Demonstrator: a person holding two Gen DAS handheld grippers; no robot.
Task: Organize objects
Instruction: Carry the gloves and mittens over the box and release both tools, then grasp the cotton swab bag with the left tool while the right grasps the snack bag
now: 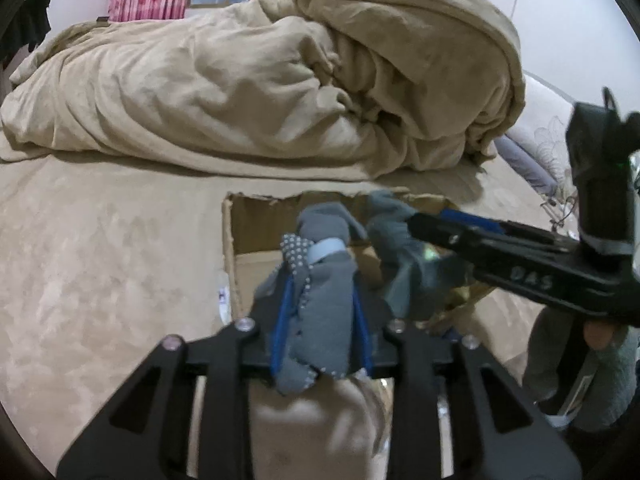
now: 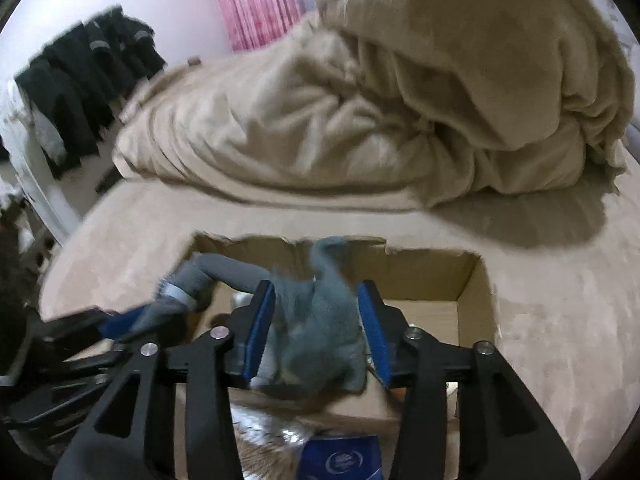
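The left gripper (image 1: pixel 320 304) is clamped on a grey sock (image 1: pixel 320 280) with rows of pale grip dots and a light blue band; the sock bunches between the blue-lined jaws and pokes out past their tips. Just beyond and below those tips sits an open cardboard box (image 1: pixel 256 216) on the tan bed cover (image 1: pixel 100 260), its torn back rim straight ahead of the jaws. To the right of the left jaws, the right gripper (image 1: pixel 404 220) reaches in from the side, its fingers closed on a second grey sock (image 1: pixel 400 248) that hangs over the box opening.

In the right wrist view, the right gripper (image 2: pixel 316 320) holds that grey sock (image 2: pixel 316 320) pinched between its blue pads, the cloth bulging out beneath them. To the left of these jaws the left gripper (image 2: pixel 132 320) shows with its own sock (image 2: pixel 224 272) arching toward the box's back left corner. The cardboard box (image 2: pixel 472 292) lies directly under and ahead of the right jaws. Inside it, below the jaws, lie a blue packet (image 2: pixel 344 458) with a round white emblem and something brownish and fuzzy, too blurred to identify. Beyond the box, a rumpled beige duvet (image 2: pixel 400 100) is heaped across the bed.
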